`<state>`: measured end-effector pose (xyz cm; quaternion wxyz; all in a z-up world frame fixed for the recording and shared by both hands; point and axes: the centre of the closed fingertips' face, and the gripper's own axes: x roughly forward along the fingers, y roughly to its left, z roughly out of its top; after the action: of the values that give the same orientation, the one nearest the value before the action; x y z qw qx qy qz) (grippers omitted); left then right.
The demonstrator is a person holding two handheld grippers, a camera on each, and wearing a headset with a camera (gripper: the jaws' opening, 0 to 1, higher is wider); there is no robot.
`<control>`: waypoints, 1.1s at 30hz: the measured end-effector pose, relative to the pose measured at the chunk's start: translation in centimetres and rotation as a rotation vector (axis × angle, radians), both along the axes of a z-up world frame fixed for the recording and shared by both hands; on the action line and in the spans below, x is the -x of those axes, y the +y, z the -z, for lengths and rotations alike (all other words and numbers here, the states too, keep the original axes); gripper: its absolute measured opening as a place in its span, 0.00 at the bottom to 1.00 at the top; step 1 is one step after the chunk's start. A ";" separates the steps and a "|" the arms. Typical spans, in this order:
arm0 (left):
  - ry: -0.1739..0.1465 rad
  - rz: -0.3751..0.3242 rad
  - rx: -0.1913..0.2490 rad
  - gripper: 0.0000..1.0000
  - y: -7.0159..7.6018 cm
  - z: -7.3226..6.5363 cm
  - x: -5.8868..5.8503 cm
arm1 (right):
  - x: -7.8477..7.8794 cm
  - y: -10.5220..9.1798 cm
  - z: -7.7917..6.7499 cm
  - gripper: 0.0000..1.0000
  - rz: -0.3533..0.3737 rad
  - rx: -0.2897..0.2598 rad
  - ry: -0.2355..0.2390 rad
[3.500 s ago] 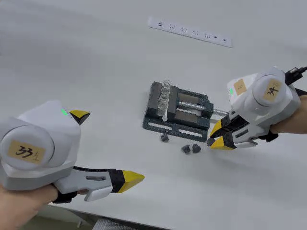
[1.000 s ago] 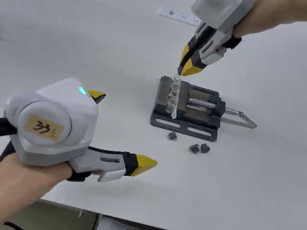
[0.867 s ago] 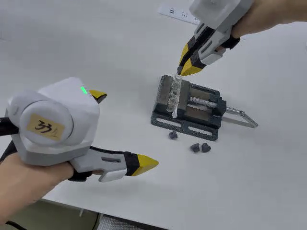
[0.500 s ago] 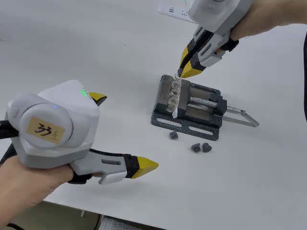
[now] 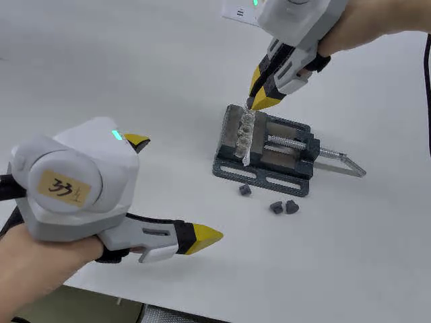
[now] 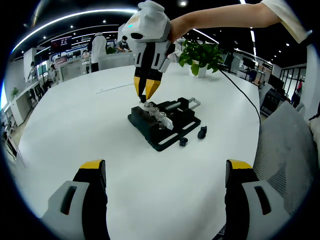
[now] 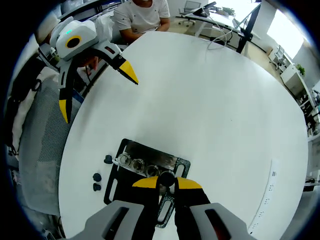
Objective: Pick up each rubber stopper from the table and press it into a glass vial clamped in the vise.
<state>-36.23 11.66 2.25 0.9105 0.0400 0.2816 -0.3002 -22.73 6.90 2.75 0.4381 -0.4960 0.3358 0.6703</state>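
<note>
— Why is your right tool [image 5: 259, 101] pointing down at the vise [image 5: 283, 158]?
— It's clenched on a stopper [image 7: 166, 179], tips down so the plug meets the far vial [image 5: 248, 121] squarely. The vise holds the glass upright for the push.
— Touching?
— Can't tell. The stopper sits between my tips, right at that vial's mouth.
— And the left tool [image 5: 172, 188]?
— Released, jaws wide, idle at near left, well apart from the vise. Three loose stoppers [image 5: 277, 207] lie on the tabletop [image 5: 135, 67] just beside the vise's near edge.
</note>
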 end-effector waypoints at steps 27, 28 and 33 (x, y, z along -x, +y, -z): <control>-0.007 0.005 0.011 0.99 -0.5 -0.3 -0.2 | 0.4 -0.2 -0.5 0.05 0.278 -0.007 -0.047; -0.007 0.004 0.012 0.99 -0.6 -0.3 -0.2 | 0.2 -0.2 -0.4 0.05 0.281 -0.006 -0.044; -0.006 0.001 0.013 0.99 -0.5 -0.4 -0.3 | -0.5 0.0 -0.3 0.06 0.256 0.001 -0.045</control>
<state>-35.96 11.18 2.65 0.9114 0.0352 0.2768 -0.3025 -22.27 6.91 3.01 0.5273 -0.4640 0.3868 0.5975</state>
